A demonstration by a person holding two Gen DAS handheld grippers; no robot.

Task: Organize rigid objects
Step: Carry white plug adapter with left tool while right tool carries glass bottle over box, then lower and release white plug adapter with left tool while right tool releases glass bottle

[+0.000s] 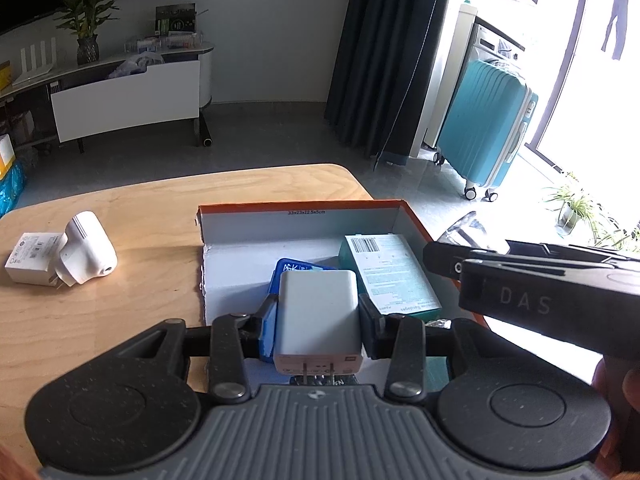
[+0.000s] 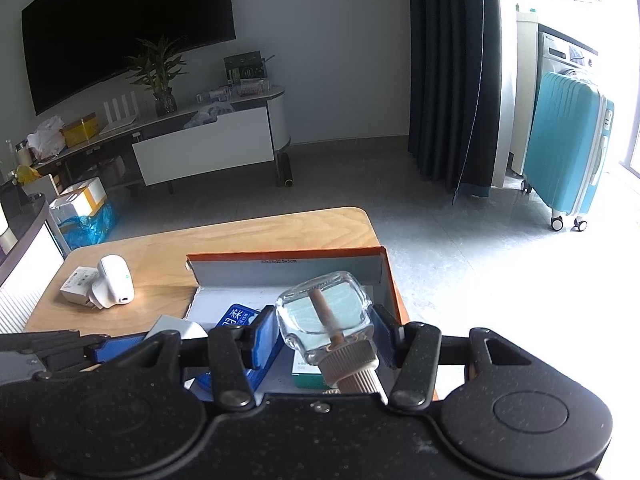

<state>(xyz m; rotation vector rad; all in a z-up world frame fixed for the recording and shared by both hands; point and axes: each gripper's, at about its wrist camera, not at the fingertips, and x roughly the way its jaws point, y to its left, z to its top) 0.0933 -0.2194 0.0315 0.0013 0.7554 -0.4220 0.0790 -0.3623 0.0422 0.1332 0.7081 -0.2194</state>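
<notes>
The right gripper [image 2: 326,334] clamps a clear glass bottle [image 2: 324,312], cap toward the camera, above the orange box [image 2: 390,280]. At ten o'clock, white chargers [image 2: 108,286] lie on the wooden table [image 2: 240,236].

Box on the table's right half, loose pieces to its left

In the box [image 1: 300,216] a carton [image 1: 388,276] lies at 2 o'clock and a flat pack [image 1: 296,270] at centre; on the table [image 1: 120,312], at 9 o'clock, a charger [image 1: 30,262] apparently touches a rounded device [image 1: 90,252].
</notes>
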